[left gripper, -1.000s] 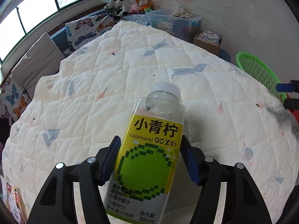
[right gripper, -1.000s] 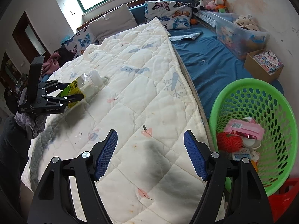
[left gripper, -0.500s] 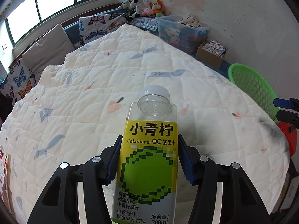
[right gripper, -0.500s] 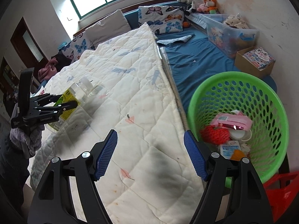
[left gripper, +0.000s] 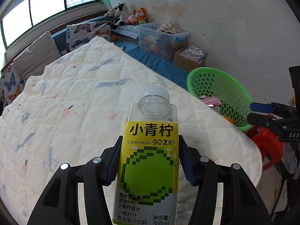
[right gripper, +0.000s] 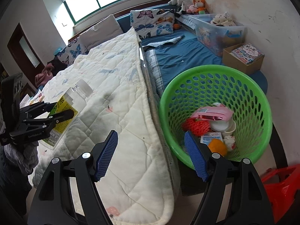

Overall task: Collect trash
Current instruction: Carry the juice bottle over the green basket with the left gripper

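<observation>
left gripper clamps bottle | right gripper jaws apart | basket near

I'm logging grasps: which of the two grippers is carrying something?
The left gripper: its blue pads clamp the Calamansi juice bottle. The right gripper is open and empty.

I see a clear bottle with a white cap and yellow label carrying a pixelated green lime and black print. Gripper pads are blue on black frames. The quilt is cream with pale blue and pink motifs. Far right, a green perforated basket holds pink, red and orange bits. Butterfly-print pillows sit far back on a blue sheet.
</observation>
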Action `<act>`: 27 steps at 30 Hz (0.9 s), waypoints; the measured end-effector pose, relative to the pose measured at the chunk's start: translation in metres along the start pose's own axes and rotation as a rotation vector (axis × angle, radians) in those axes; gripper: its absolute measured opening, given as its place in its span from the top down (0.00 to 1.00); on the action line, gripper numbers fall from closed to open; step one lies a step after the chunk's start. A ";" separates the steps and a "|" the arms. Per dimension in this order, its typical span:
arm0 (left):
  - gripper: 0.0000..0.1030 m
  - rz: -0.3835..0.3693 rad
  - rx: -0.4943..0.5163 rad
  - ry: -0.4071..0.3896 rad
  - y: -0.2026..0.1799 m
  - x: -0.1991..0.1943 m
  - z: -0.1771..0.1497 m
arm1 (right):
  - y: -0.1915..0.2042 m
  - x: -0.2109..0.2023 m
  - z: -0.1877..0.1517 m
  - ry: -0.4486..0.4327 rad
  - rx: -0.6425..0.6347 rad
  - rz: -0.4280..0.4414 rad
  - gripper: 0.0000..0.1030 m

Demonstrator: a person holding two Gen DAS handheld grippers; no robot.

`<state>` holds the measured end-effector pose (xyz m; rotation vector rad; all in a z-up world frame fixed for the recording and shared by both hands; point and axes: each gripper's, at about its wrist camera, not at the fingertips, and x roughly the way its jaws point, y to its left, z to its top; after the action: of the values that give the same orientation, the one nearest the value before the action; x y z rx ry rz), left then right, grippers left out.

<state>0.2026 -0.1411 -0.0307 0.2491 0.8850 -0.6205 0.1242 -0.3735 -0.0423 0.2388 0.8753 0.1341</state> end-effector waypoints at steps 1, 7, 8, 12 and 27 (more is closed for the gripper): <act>0.48 -0.003 0.006 -0.003 -0.007 0.000 0.002 | -0.002 -0.003 -0.001 -0.005 0.002 -0.001 0.28; 0.48 -0.041 0.036 -0.017 -0.043 0.003 0.020 | -0.021 -0.019 -0.002 -0.031 0.035 -0.017 0.29; 0.48 -0.050 0.045 -0.021 -0.051 0.003 0.025 | -0.023 -0.021 -0.002 -0.034 0.040 -0.021 0.29; 0.48 -0.077 0.068 -0.025 -0.076 0.009 0.041 | -0.039 -0.029 -0.005 -0.044 0.059 -0.040 0.32; 0.47 -0.127 0.094 0.038 -0.144 0.065 0.083 | -0.088 -0.048 -0.018 -0.066 0.146 -0.094 0.34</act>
<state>0.2004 -0.3190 -0.0236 0.2920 0.9145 -0.7783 0.0813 -0.4656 -0.0411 0.3360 0.8301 -0.0258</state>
